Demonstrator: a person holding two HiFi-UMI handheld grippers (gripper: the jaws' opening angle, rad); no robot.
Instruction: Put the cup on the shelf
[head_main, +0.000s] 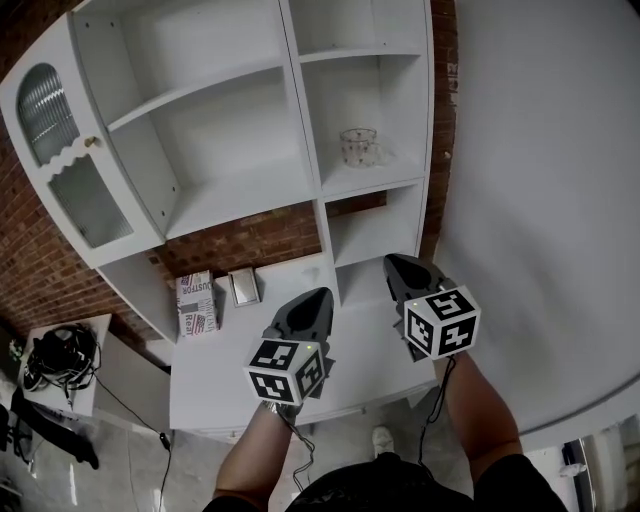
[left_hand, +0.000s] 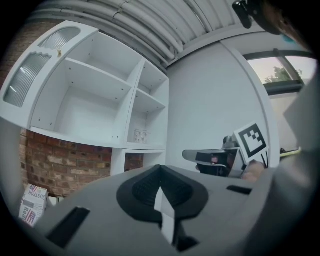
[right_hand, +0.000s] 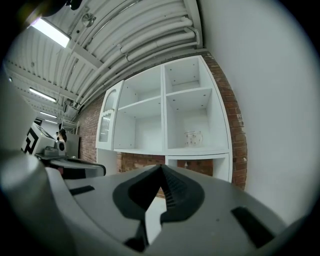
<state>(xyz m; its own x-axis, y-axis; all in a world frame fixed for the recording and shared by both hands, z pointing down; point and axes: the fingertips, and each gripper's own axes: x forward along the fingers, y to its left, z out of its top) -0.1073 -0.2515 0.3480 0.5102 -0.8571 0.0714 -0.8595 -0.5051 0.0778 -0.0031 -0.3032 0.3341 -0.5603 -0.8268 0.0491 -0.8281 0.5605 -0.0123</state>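
A clear glass cup (head_main: 360, 146) with small dots stands upright on the middle right shelf (head_main: 370, 180) of the white cabinet; it also shows as the cup (left_hand: 140, 135) in the left gripper view and the cup (right_hand: 193, 138) in the right gripper view. My left gripper (head_main: 318, 296) hangs over the white table, shut and empty, well below the cup. My right gripper (head_main: 393, 262) points at the lower right compartment, jaws together with nothing in them. In their own views the left gripper (left_hand: 160, 168) and right gripper (right_hand: 161, 167) each show closed tips.
The cabinet has an open glass door (head_main: 60, 150) at the left. A printed box (head_main: 196, 302) and a small framed object (head_main: 243, 287) stand on the white table (head_main: 220, 370) against the brick wall. A side table with cables (head_main: 60, 355) is at far left.
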